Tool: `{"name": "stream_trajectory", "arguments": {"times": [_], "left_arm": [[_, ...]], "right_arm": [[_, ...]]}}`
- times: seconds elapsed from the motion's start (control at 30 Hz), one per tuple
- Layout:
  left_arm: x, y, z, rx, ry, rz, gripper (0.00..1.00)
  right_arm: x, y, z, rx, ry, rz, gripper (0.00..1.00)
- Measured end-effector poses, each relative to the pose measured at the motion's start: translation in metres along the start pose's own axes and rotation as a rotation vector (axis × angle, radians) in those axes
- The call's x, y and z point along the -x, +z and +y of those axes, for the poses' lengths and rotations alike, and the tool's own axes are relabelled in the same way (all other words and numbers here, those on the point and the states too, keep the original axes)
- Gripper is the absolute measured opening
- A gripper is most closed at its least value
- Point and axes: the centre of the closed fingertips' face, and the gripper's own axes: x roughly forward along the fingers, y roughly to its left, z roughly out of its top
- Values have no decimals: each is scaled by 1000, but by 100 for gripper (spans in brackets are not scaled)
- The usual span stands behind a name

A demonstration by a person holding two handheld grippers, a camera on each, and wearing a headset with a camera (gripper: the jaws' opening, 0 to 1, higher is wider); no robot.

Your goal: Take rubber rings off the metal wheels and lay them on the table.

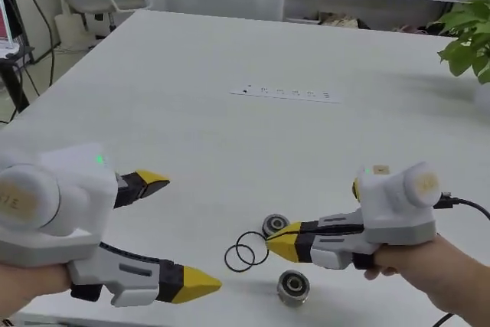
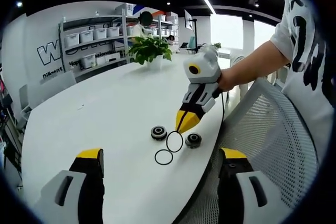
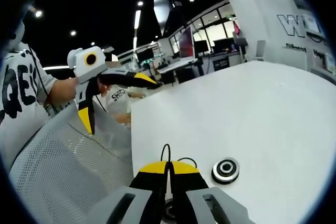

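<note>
While the right claw [image 1: 269,247] has its jaws pressed together on what looks like the edge of a ring [image 1: 255,246], the step in hand appears to be the lay-down. That ring sits just off the tips, low over the table [image 1: 230,128], and overlaps the other ring [image 1: 239,259], which lies flat a little farther out from the tips. One wheel [image 1: 276,225] stands just beside the tips on the side away from the person, and a second wheel [image 1: 293,285] just beside them on the person's side.

The left claw [image 1: 181,232] hangs well apart from all this, jaws spread wide and holding nothing. In the left gripper view the rings and wheels lie ahead of it.

The next move probably calls for opening the right jaws so the ring drops flat, then drawing back without dragging either ring.

It is hard to tell whether the pinched ring already touches the table. The wheels are too small to show whether any rubber remains on them. In the right gripper view the nearer wheel is mostly hidden under the claw's own jaws, and the rings show as thin black arcs past the tips.
</note>
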Motion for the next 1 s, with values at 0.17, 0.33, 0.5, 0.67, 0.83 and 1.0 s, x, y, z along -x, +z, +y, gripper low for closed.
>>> {"name": "stream_trajectory", "arguments": {"times": [0.17, 0.33, 0.5, 0.67, 0.83, 1.0], "left_arm": [[2, -2, -1, 3, 4, 3, 90], [2, -3, -2, -4, 2, 6, 90], [3, -2, 0, -1, 8, 2, 91], [3, -3, 0, -1, 8, 2, 90], [2, -7, 1, -6, 10, 13, 90], [1, -8, 3, 7, 13, 8, 90]], "right_arm": [[-6, -6, 1, 3, 12, 27, 0], [-12, -10, 4, 10, 27, 51, 0], [-17, -16, 6, 17, 39, 78, 0], [-19, -21, 8, 25, 48, 101, 0], [-22, -25, 10, 38, 53, 121, 0], [-23, -28, 12, 58, 57, 138, 0]]}}
